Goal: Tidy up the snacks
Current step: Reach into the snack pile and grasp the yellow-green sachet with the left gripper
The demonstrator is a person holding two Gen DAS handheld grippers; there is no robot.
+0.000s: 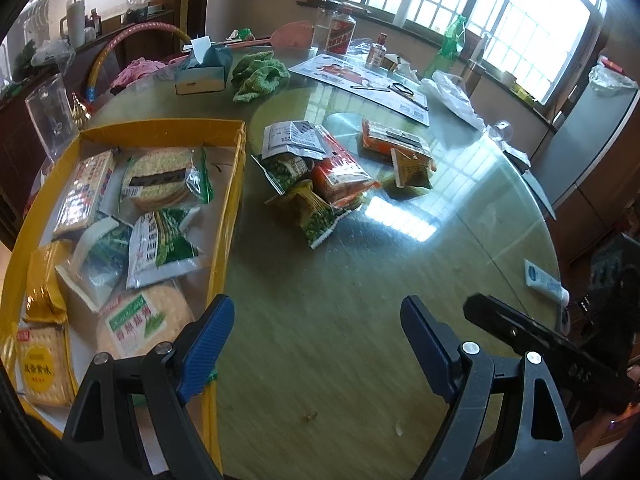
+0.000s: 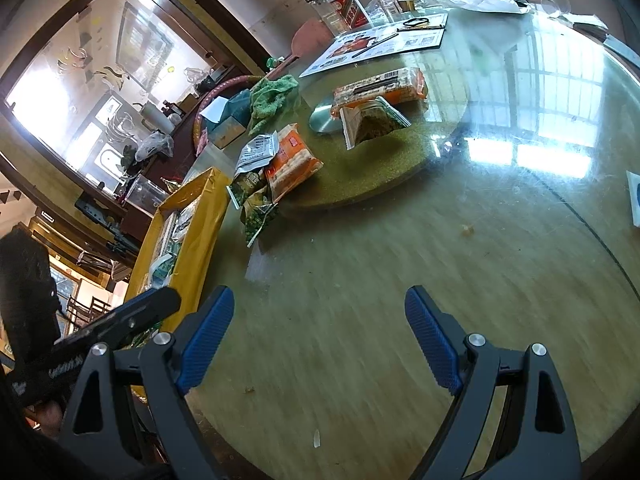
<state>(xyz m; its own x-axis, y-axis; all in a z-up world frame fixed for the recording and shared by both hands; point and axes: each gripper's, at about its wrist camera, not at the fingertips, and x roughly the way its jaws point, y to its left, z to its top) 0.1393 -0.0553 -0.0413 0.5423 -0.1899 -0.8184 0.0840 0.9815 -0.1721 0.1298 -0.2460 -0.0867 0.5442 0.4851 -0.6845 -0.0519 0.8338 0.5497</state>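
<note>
A yellow box (image 1: 232, 200) at the table's left holds several snack packets, among them round crackers (image 1: 160, 178) and green-and-white packs. It also shows in the right wrist view (image 2: 200, 216). A loose pile of packets (image 1: 320, 184) lies on the glass turntable, with an orange pack (image 1: 394, 138) and a small brown pack (image 1: 412, 168) behind it. The pile (image 2: 276, 172) and the orange pack (image 2: 384, 86) show in the right wrist view too. My left gripper (image 1: 316, 340) is open and empty beside the box's near corner. My right gripper (image 2: 320, 336) is open and empty above bare table.
A tissue box (image 1: 204, 68), a green cloth (image 1: 258, 74), a printed sheet (image 1: 360, 80), bottles (image 1: 340, 32) and white plastic bags (image 1: 452, 92) stand at the table's far side. A small tube (image 1: 544, 280) lies near the right edge. A hula hoop (image 1: 132, 38) leans at the left.
</note>
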